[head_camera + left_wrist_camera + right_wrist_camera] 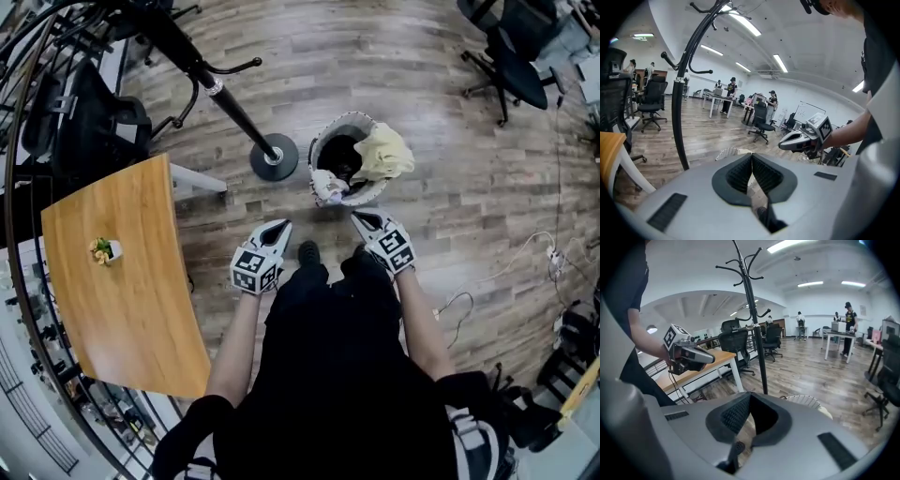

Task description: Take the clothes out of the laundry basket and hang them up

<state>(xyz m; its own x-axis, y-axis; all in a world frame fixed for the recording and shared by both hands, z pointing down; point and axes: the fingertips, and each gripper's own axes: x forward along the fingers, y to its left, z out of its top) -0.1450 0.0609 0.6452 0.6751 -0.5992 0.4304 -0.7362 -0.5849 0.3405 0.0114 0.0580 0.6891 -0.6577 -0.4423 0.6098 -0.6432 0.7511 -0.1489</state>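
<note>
- Head view: laundry basket [320, 148] at upper centre, yellow garment [384, 152] draped over its rim, coat stand base [274, 157] just left; left gripper [278, 229] and right gripper [362, 219] just below.
- Left gripper view: jaws together, nothing between; basket rim beyond at centre.
- Right gripper view: jaws together, nothing between; basket right of centre.

Around you a grey-brown wood-plank floor [422, 103] runs the length of a big open office. On your left stands a wooden table [122, 309] with a curved edge, and a small potted plant [104, 250] sits near its left edge. Black office chairs [514, 58] stand at the far right. A power strip [553, 255] with a white cable lies on the planks to your right. Further off you have white walls [820, 91] and white desks [836, 335] — with long strip lights [745, 24] glowing on the pale ceiling.
</note>
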